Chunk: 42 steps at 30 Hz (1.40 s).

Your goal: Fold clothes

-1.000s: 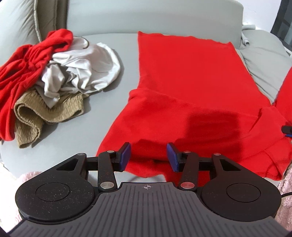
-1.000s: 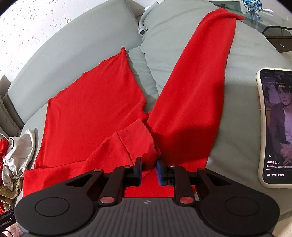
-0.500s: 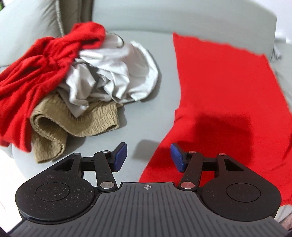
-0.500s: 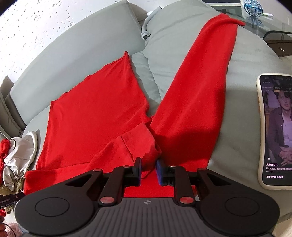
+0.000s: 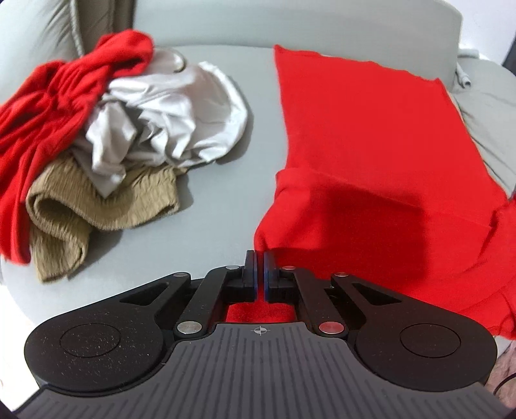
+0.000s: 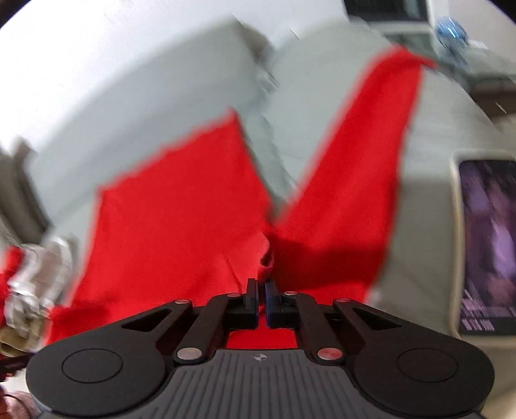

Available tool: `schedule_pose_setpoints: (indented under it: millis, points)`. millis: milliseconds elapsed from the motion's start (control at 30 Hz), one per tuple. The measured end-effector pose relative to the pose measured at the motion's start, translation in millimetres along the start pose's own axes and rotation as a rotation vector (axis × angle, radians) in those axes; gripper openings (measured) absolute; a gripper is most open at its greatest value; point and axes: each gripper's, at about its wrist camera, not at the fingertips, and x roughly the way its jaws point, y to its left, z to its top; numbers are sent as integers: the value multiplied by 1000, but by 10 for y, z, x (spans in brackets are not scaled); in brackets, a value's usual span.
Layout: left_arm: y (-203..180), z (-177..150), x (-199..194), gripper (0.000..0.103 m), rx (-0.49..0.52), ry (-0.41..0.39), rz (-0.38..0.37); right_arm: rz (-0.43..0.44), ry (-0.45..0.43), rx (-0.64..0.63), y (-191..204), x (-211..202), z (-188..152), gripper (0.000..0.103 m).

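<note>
Left gripper: my left gripper (image 5: 260, 258) sits nearest, jaws drawn together on the near left corner of the red garment (image 5: 371, 154); red cloth shows under the linkage, so I read this as a pinch on the hem.
Right gripper: my right gripper (image 6: 261, 285) has its jaws clamped too, biting the bunched red fabric where the two long panels meet; that view is smeared, so the exact fold in the bite I can't make out.
Garment: the red garment (image 6: 180, 206) lies spread on the grey sofa seat (image 5: 222, 199), one broad panel running away toward the backrest (image 5: 290, 22), a second long strip (image 6: 364, 167) draped over the cushion (image 6: 432, 193) on the right.
Step in hand: I judge both near corners are now secured, so the first fold is about to start.
Next move: I reckon it calls for lifting both pinches together and carrying the near edge away toward the far hem, keeping the cloth taut between the hands so it doesn't sag or twist.
Watch for: the phone (image 6: 483, 245) lies on the cushion just beside the right strip; a sweeping sleeve could drag it.
Further off: the pile to the left, tan piece (image 5: 96, 206), white piece (image 5: 167, 112), crumpled red piece (image 5: 64, 87), lies well apart, unfolded.
</note>
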Motion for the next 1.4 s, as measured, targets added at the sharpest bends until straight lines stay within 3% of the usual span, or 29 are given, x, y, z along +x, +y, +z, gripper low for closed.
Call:
schedule_pose_setpoints:
  millis: [100, 133, 200, 300, 367, 433, 567, 800, 833, 900, 933, 1000, 1067, 1167, 1233, 1267, 1333, 1400]
  points:
    - [-34, -29, -16, 3, -14, 7, 30, -55, 50, 28, -35, 40, -6, 8]
    - [-55, -29, -25, 3, -14, 9, 33, -65, 56, 27, -31, 34, -5, 20]
    - [-82, -20, -36, 13, -12, 10, 36, -65, 57, 22, -23, 2, 4, 31]
    - [-81, -13, -161, 26, -13, -45, 26, -28, 11, 3, -38, -109, 35, 35]
    - [-119, 10, -296, 38, 31, -139, -7, 23, -13, -22, -55, -138, 60, 37]
    - [-220, 74, -356, 42, 107, -213, -12, 65, -10, -57, -56, -73, 125, 38]
    - [-466, 272, -160, 45, 197, -193, 32, 82, 19, -60, -40, 177, 290, 38]
    - [-669, 477, 373, 43, 271, -106, 100, 72, 71, -57, 17, 481, 427, 38]
    - [-695, 461, 426, 38, 293, -97, 103, 65, 82, -65, 29, 534, 426, 38]
    - [-687, 446, 467, 6, 305, -101, 97, 64, 95, -68, 26, 589, 428, 35]
    - [-682, 430, 446, 6, 299, -121, 95, 64, 87, -75, 33, 582, 430, 18]
    - [-671, 398, 401, 4, 286, -162, 89, 58, 37, -110, 78, 491, 429, 6]
    - [-637, 375, 282, 4, 244, -244, 84, 56, -36, -134, 109, 359, 426, 5]
    - [-591, 426, 306, 4, 175, -255, 103, 22, -121, -152, 133, 265, 411, 3]
    - [-599, 470, 436, 7, 151, -181, 119, 3, -71, -145, 128, 388, 428, 6]
    - [-624, 481, 539, 20, 155, -118, 148, -6, -33, -138, 123, 466, 439, 6]
    - [-652, 482, 595, 32, 180, -80, 191, -50, 22, -135, 134, 566, 460, 27]
    - [-640, 473, 533, 50, 186, -97, 207, -66, 10, -142, 152, 499, 471, 40]
